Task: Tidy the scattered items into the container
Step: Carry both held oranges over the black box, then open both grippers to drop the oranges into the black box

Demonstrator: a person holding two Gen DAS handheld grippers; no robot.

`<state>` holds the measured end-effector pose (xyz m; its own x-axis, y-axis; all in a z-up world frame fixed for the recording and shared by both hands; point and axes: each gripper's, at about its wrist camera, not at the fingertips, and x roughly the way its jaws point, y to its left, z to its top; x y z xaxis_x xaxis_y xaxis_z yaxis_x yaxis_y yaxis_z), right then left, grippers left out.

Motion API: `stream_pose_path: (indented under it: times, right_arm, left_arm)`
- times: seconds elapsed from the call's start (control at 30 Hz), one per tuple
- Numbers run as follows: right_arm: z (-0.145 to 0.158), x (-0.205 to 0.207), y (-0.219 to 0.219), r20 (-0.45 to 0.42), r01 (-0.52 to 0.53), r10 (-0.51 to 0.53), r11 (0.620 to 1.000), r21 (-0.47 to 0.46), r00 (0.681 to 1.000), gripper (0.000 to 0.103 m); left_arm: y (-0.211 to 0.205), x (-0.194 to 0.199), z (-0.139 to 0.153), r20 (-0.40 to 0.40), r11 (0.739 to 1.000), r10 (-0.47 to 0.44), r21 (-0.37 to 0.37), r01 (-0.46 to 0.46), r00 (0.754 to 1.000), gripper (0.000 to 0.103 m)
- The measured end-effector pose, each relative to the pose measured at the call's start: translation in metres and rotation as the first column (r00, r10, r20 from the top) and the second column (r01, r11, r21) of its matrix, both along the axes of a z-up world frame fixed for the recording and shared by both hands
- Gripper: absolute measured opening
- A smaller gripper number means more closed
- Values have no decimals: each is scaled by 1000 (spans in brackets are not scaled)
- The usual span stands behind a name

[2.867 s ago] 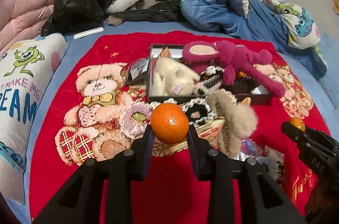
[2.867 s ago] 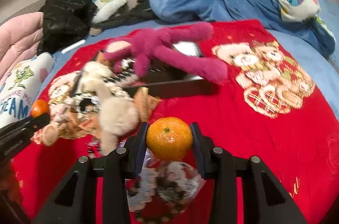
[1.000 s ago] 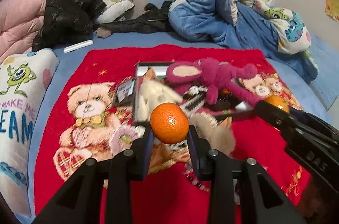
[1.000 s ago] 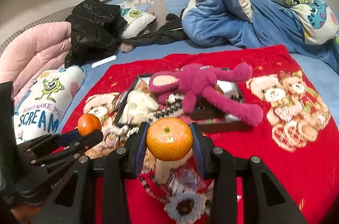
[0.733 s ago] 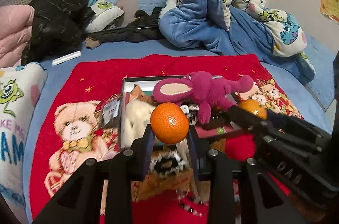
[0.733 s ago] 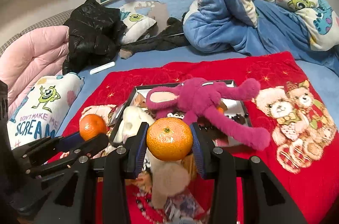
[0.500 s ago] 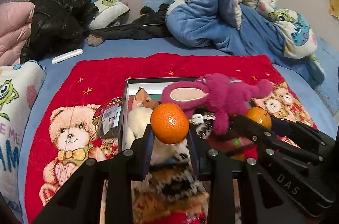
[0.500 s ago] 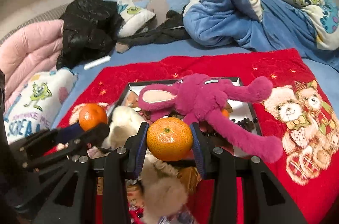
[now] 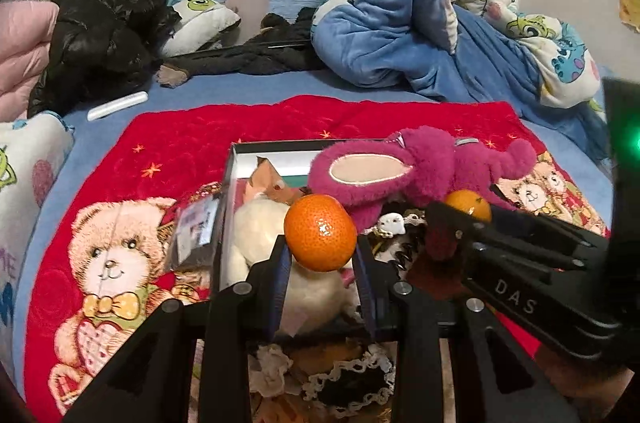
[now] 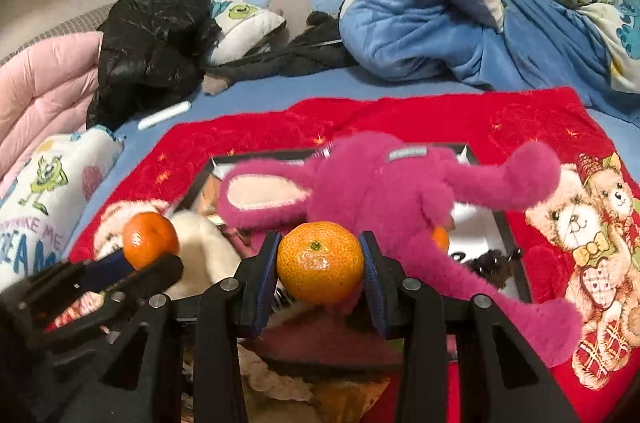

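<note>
My left gripper [image 9: 320, 251] is shut on a mandarin [image 9: 320, 232], held above the near left part of the dark tray [image 9: 232, 159]. My right gripper [image 10: 320, 271] is shut on a second mandarin [image 10: 320, 262] over the tray's near edge [image 10: 320, 343]. Each gripper shows in the other's view: the right one [image 9: 460, 211] with its mandarin [image 9: 468, 204], the left one [image 10: 152, 263] with its mandarin [image 10: 150, 240]. A magenta plush toy [image 10: 384, 195] lies across the tray, beside a cream plush [image 9: 260, 227]. A third mandarin [image 10: 440, 238] peeks from under the magenta toy.
The tray sits on a red teddy-bear blanket [image 9: 120, 183] spread on a blue bed. Lace-trimmed and furry items [image 9: 340, 379] lie loose in front of the tray. A packet [image 9: 196, 227] leans at its left side. A black jacket [image 9: 100, 35], pillows and a blue duvet [image 9: 392, 23] lie behind.
Both grippers moved forward and down toward the tray, each still holding its mandarin. The tray and plush toys now loom larger and nearer.
</note>
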<state>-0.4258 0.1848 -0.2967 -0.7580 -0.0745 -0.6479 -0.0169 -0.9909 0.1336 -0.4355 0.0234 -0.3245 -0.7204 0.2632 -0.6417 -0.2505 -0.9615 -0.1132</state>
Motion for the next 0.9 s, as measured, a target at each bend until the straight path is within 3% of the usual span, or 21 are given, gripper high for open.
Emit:
stream_pose_path:
  times: [0.27,0.67,0.83,0.9]
  right_arm:
    - [-20,5,1,24,-45,45,999,4,999,38]
    - [-33,4,8,30,-47,48,999,-25,998,38]
    - [-33,3,14,13,-48,49,996,-72,999,46]
    - [-32,4,18,9,-16,17,998,-65,1000,59]
  left_arm:
    - [6,-7,-22,-4,1000,-14,-4,14,1000,32]
    - [10,-7,-27,-22,999,-34,-9,33,999,34]
    - [11,-5,-25,-29,999,-26,-30,25,999,50]
    - [9,-5,-24,-33,999,2,-45,-4,999,69]
